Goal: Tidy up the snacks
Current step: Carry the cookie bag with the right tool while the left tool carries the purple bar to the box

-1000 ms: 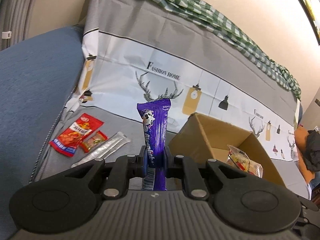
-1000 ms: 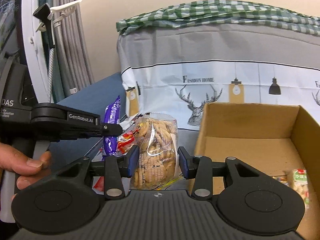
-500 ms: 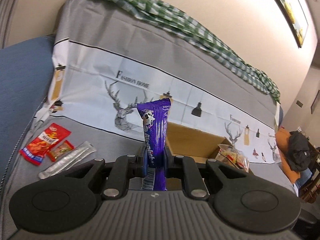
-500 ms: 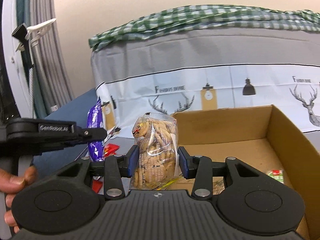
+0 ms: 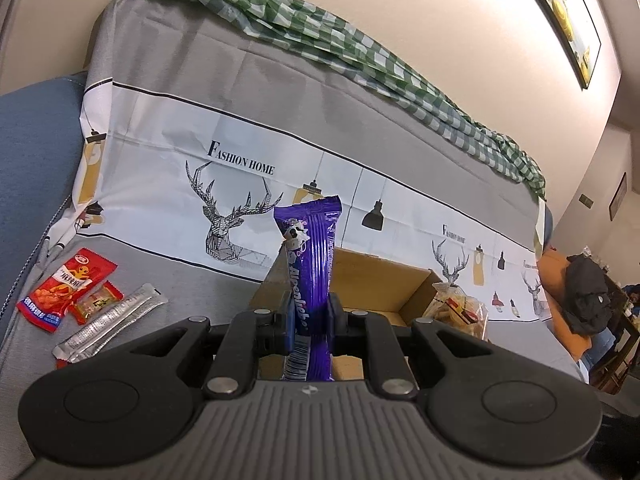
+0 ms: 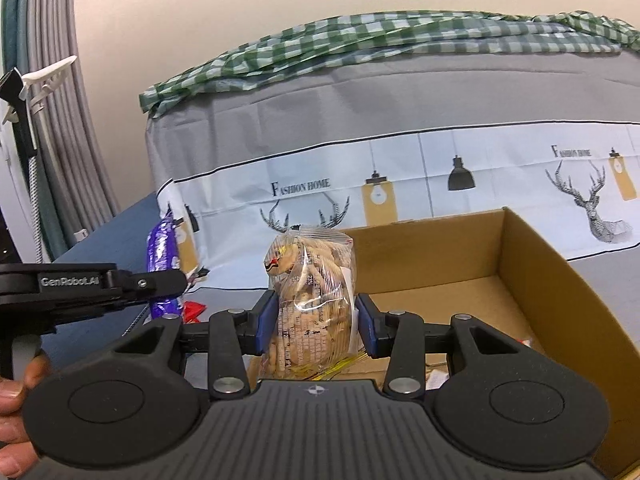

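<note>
My left gripper (image 5: 310,320) was clamped on a purple candy bar (image 5: 310,264) that stood upright, just in front of the near edge of the cardboard box (image 5: 380,276). A clear bag of biscuits (image 5: 456,312) showed at the box's right side. Near the sofa seat's left edge lay a red snack packet (image 5: 66,286), a small red sachet (image 5: 98,302) and a silver stick pack (image 5: 112,322).
</note>
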A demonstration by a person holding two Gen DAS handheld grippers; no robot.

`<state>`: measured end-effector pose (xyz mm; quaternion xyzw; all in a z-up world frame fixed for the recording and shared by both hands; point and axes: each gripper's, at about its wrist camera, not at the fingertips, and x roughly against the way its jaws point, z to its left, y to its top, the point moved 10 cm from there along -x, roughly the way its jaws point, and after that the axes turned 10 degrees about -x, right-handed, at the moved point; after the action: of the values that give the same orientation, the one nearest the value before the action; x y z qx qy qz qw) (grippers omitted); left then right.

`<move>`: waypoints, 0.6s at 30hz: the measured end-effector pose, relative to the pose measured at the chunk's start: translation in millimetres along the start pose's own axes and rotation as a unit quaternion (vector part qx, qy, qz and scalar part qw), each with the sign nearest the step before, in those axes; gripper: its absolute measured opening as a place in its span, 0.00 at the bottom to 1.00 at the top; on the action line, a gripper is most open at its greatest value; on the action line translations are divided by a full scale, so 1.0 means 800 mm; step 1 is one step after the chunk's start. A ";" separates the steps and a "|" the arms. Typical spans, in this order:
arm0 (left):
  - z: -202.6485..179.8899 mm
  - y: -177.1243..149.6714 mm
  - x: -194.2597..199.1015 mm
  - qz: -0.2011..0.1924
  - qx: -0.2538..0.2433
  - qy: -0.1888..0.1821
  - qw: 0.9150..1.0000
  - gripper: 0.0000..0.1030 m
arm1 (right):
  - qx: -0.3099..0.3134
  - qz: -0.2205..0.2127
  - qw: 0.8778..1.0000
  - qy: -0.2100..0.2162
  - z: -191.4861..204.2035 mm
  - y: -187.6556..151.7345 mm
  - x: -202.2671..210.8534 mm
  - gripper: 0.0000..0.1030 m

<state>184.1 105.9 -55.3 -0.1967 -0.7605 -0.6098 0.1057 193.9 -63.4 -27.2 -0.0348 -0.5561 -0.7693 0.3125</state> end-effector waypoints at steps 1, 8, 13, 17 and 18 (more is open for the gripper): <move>-0.001 0.000 0.000 0.000 0.000 -0.001 1.000 0.15 | -0.002 -0.001 1.000 -0.003 -0.003 0.001 0.000 0.42; -0.016 0.000 -0.001 -0.004 -0.008 -0.012 1.000 0.15 | -0.002 -0.018 1.000 -0.023 -0.017 0.012 0.003 0.42; -0.030 -0.001 -0.002 -0.008 -0.016 -0.021 1.000 0.15 | 0.000 -0.032 0.998 -0.045 -0.032 0.023 0.006 0.42; -0.049 -0.004 -0.002 -0.009 -0.021 -0.035 0.999 0.15 | -0.008 -0.048 0.997 -0.065 -0.049 0.038 0.010 0.42; -0.055 -0.004 -0.001 -0.011 -0.024 -0.039 0.999 0.15 | -0.011 -0.052 0.996 -0.071 -0.055 0.041 0.011 0.42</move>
<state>179.6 62.7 -47.9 -0.2146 -0.7516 -0.6204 0.0643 216.9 -111.7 -12.5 -0.0635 -0.5694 -0.7861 0.2320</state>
